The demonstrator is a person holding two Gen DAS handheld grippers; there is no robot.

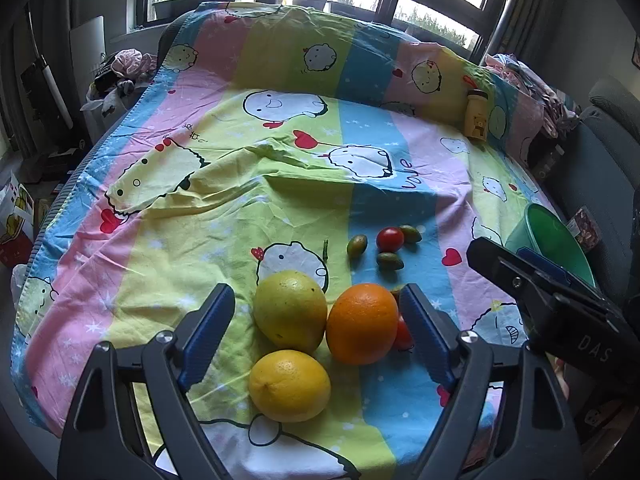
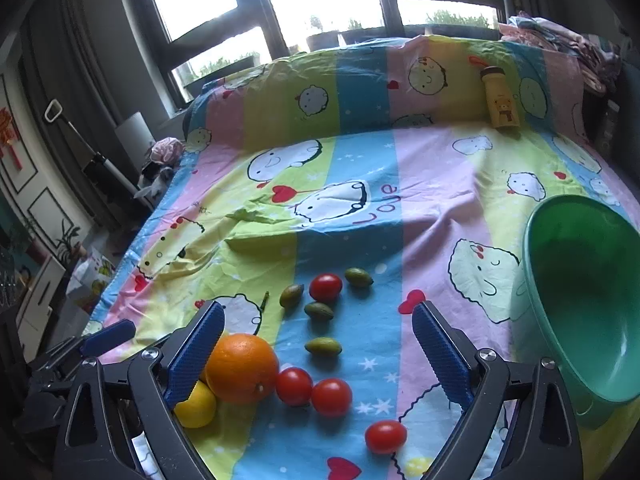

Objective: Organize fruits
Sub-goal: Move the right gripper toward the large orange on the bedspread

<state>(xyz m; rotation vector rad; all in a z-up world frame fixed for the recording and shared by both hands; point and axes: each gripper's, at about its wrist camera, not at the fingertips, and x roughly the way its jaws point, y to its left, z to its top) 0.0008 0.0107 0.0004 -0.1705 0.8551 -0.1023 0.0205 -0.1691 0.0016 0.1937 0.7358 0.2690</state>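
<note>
Lemon [image 1: 289, 385]: yellow, nearest, between the left claw's fingers, on the striped sheet [image 1: 208, 236].
Orange [image 1: 362, 323]: touching the greenish lemon [image 1: 291, 311] beside it.
Tomatoes: three red ones [image 2: 331, 397] low between the right claw's fingers; a fourth [image 2: 325, 286] farther, among small green fruits [image 2: 323, 346].
Bowl [image 2: 576, 320]: green, tilted, at right.
Left claw [image 1: 316, 340]: spread wide, holding nothing.
Right claw [image 2: 318, 350]: spread wide, holding nothing, over the tomatoes.
Bottle [image 2: 501, 101]: yellow, far against the raised sheet.
</note>
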